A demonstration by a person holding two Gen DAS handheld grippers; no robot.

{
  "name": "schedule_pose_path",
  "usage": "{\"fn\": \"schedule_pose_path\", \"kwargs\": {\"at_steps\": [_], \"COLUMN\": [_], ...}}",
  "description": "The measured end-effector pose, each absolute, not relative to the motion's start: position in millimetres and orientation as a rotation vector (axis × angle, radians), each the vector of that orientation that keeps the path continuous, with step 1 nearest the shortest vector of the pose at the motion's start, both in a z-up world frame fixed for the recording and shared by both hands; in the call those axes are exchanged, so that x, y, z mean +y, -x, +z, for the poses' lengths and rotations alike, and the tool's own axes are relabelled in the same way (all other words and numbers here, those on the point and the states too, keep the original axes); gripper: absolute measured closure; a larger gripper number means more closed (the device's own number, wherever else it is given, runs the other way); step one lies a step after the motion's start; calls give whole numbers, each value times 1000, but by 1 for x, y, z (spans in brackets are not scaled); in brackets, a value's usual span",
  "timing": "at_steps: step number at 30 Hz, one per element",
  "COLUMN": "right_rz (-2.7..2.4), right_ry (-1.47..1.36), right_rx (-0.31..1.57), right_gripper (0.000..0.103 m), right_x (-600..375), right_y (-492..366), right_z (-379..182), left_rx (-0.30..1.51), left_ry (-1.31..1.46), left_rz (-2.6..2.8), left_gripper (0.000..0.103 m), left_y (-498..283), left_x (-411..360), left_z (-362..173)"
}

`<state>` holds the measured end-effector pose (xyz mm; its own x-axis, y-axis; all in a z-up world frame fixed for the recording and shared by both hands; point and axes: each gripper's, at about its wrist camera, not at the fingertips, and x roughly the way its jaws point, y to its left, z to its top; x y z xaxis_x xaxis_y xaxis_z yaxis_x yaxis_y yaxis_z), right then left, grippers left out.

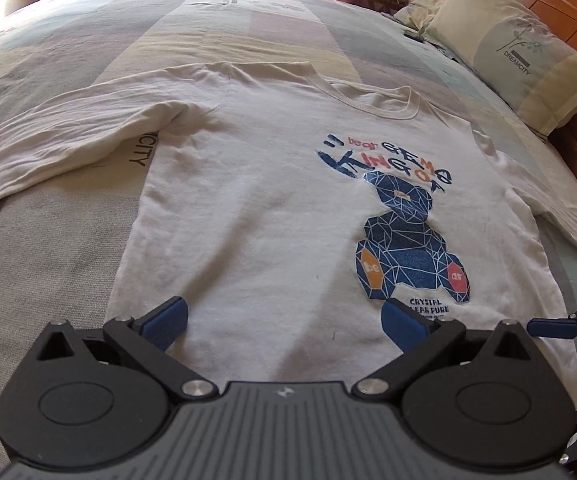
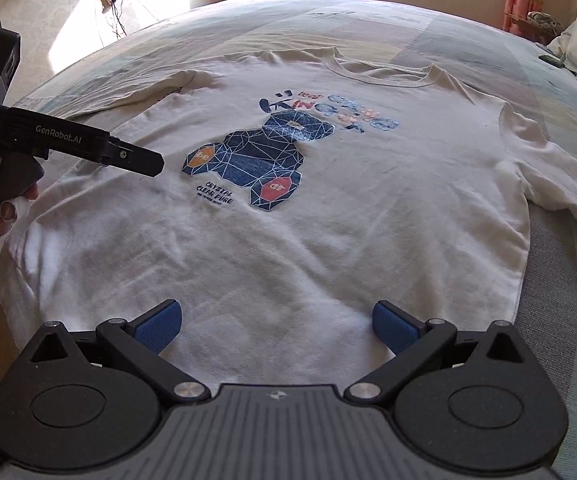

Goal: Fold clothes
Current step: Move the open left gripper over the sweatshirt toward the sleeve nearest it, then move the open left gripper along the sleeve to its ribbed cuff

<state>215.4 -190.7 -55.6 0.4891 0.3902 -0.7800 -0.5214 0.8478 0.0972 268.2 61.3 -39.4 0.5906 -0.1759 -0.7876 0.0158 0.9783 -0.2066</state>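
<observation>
White cotton, a long-sleeved shirt (image 1: pixel 256 208) lies flat and face up on the bed (image 1: pixel 48 248), hem toward both cameras, collar (image 1: pixel 372 100) at the far end, sleeves spread to either side. A blue bear print (image 2: pixel 248 160) sits on its chest. The left gripper (image 1: pixel 284 320) hovers over the hem, blue pads (image 1: pixel 166 320) spread wide, holding nothing. The right gripper (image 2: pixel 276 320) is likewise wide open and empty above the hem. A pillow (image 1: pixel 528 56) rests by the wooden headboard (image 1: pixel 568 4).
</observation>
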Motion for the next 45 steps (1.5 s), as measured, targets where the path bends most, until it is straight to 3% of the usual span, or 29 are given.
{"fn": "schedule_pose_path", "kwargs": {"at_steps": [11, 21, 27, 37, 45], "right_rz": [528, 293, 169, 87, 82], "right_ry": [244, 151, 100, 68, 72], "right_rx": [909, 939, 964, 1035, 1051], "right_gripper": [0, 0, 0, 0, 0], "right_x": [-180, -160, -152, -147, -146], "right_y": [-212, -216, -217, -221, -224], "right_z": [-57, -57, -56, -53, -52], "left_rx": [907, 722, 795, 741, 838], "left_ry": [195, 124, 254, 294, 305], "left_rz": [-59, -164, -221, -176, 73], "left_gripper": [1, 1, 1, 1, 1], "left_y": [-285, -348, -361, -337, -326], "left_x": [84, 137, 187, 261, 309], "left_z": [-48, -30, -57, -28, -44]}}
